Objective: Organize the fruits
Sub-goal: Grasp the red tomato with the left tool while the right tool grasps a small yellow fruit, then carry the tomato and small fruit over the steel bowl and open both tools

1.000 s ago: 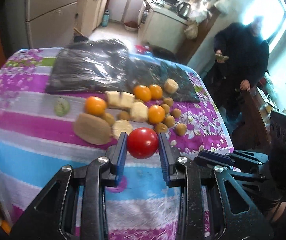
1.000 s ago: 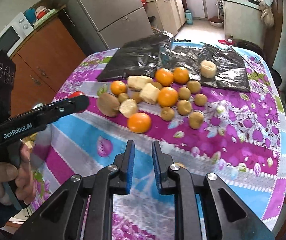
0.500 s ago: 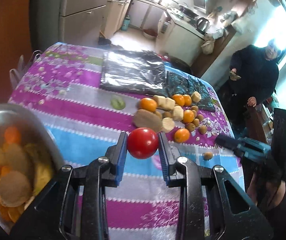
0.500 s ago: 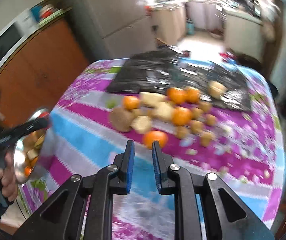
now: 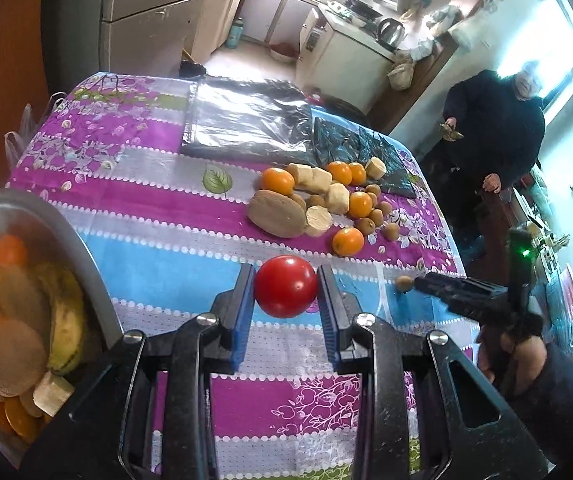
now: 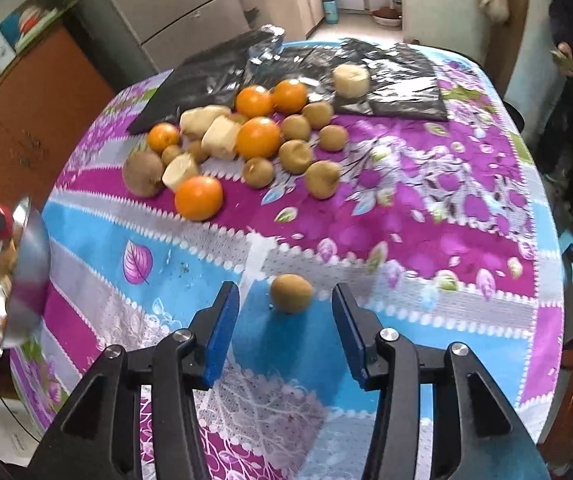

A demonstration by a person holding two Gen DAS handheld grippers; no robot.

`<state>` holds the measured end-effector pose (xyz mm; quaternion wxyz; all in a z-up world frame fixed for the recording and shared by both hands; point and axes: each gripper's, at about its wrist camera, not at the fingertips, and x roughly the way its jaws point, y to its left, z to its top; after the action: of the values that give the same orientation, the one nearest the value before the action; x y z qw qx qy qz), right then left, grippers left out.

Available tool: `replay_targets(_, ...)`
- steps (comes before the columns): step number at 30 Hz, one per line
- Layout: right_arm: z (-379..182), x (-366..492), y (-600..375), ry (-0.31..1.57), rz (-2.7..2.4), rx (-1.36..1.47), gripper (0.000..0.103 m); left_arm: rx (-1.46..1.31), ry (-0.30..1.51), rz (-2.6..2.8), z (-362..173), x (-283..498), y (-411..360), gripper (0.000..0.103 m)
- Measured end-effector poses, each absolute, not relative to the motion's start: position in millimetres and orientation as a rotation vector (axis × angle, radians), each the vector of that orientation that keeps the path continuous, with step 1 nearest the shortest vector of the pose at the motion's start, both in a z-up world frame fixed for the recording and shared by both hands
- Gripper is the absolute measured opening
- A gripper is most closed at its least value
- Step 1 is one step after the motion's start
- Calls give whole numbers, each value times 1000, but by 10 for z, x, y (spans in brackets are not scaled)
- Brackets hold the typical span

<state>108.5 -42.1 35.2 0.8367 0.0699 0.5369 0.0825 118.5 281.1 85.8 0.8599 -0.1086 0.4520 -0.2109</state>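
**Tomato gripped, kiwi between open fingers**

A smooth, glossy red tomato [image 5: 285, 291] sits clenched in the left gripper [image 5: 285, 300], held above the table [image 5: 166, 248] beside a steel bowl [image 5: 66, 224] of fruit. The right gripper [image 6: 285, 320] hangs low with fingers spread wide around a fuzzy brown kiwi [image 6: 291, 293] lying on the cloth. No writing is legible.

The right tool [image 6: 285, 320] has spread its jaws and now frames a lone kiwi [image 6: 291, 293] on the tablecloth [image 6: 426, 208].

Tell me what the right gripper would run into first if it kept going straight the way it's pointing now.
Most likely the lone kiwi: it lies on the tablecloth just ahead of the right gripper, centred between its open jaws, though depth is uncertain.
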Motion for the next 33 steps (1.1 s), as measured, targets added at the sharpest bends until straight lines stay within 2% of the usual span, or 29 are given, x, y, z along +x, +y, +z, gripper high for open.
replay_targets(3,258,1142,-397,1148,152,123,51,-223,948,-441,862,1177,2797,31)
replay_targets(5,173,1177,-397,1170,153,123,41,-227,950,-438,851,1183,2789,31)
replay_targets(6,139,1187,-383,1183,157,119,30,-229,951,-436,848,1185,2787,31)
replay_targets(12,239,1150,-307,1145,154,92,30,-240,954,-426,827,1173,2806,31)
replay_targets(17,700,1186,69,1055,249,91,30,-250,935,-379,862,1147,2974,31)
replay_targets(25,1508,1199,1451,898,600,32,29,-278,881,-228,1027,1000,3663,31)
replay_targets(33,1518,1115,2664,920,809,-53,29,-335,892,-32,904,844,4526,31)
